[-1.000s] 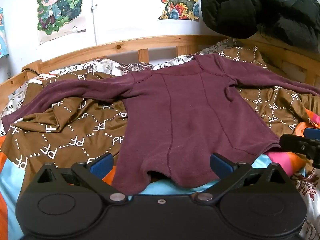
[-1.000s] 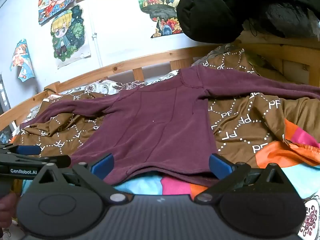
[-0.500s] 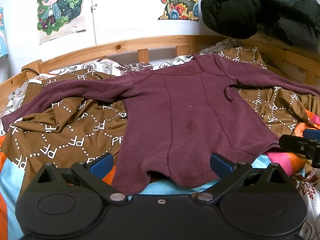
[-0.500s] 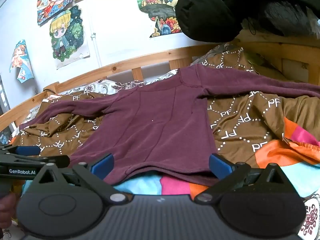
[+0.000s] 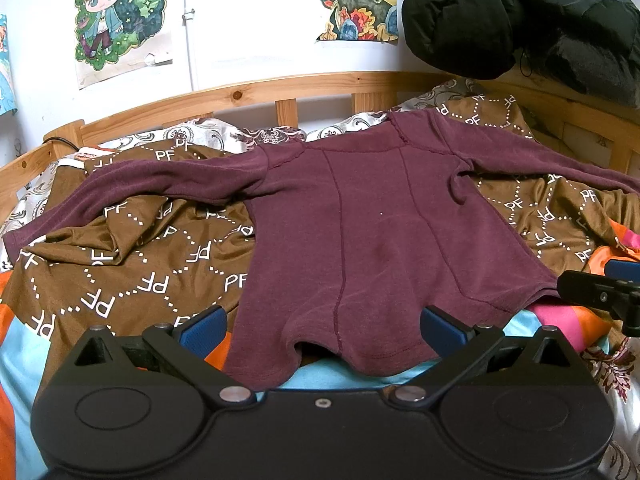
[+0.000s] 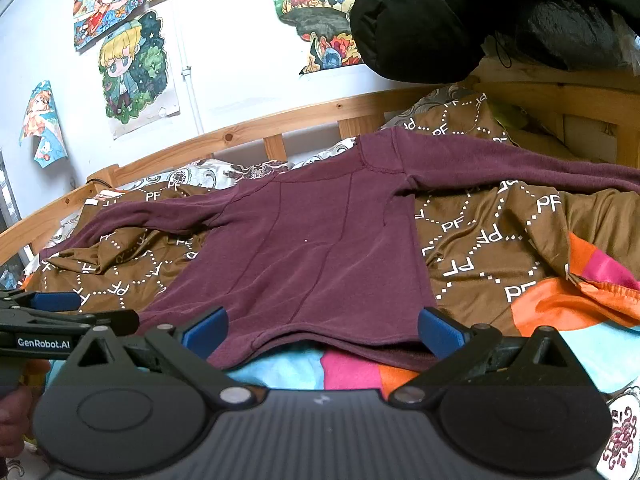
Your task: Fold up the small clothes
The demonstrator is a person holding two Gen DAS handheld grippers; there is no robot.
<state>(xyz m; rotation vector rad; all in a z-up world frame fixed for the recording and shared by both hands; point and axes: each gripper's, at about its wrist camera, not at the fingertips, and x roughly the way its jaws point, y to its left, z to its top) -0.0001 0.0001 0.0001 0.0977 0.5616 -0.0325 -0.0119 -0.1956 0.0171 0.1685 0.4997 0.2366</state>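
The right claw (image 6: pixel 322 332) has shifted slightly, its view tilting; the shirt (image 6: pixel 316 248) lies unmoved.

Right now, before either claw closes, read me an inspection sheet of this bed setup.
Surface: bed with a bright patchwork sheet and a rumpled brown PF-print cloth.
Job's things: maroon long-sleeved top spread flat, both sleeves out sideways, hem nearest the claws.
Clutter: black padded jacket heaped at the far right.
Grippers: left claw open, straddling the hem; right claw open at the hem's right part.
Cables: dark cable at the left bed rail.
Surroundings: wooden headboard, cartoon posters on a white wall.
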